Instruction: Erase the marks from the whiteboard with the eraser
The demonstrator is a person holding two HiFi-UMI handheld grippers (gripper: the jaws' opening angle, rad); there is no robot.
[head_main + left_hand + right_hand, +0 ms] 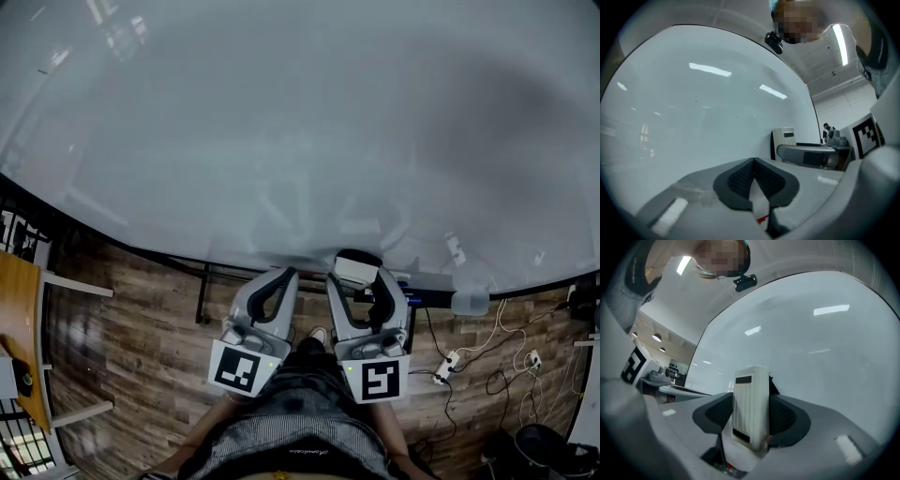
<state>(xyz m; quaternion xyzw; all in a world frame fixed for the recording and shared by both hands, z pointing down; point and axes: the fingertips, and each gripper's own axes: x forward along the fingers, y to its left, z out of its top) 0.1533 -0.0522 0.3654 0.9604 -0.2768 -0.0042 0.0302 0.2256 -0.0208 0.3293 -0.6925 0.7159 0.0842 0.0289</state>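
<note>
The whiteboard fills the upper head view, with only faint grey smears low on it. My right gripper is shut on a white ribbed eraser held just below the board's bottom edge. In the right gripper view the eraser stands upright between the dark pads, with the board close behind it. My left gripper sits beside it, shut and holding nothing; its pads meet in the left gripper view. The eraser also shows there, at the right.
A wood floor lies below the board. A power strip with white cables and a dark bin are at the lower right. A wooden table edge is at the left. The person's legs are under the grippers.
</note>
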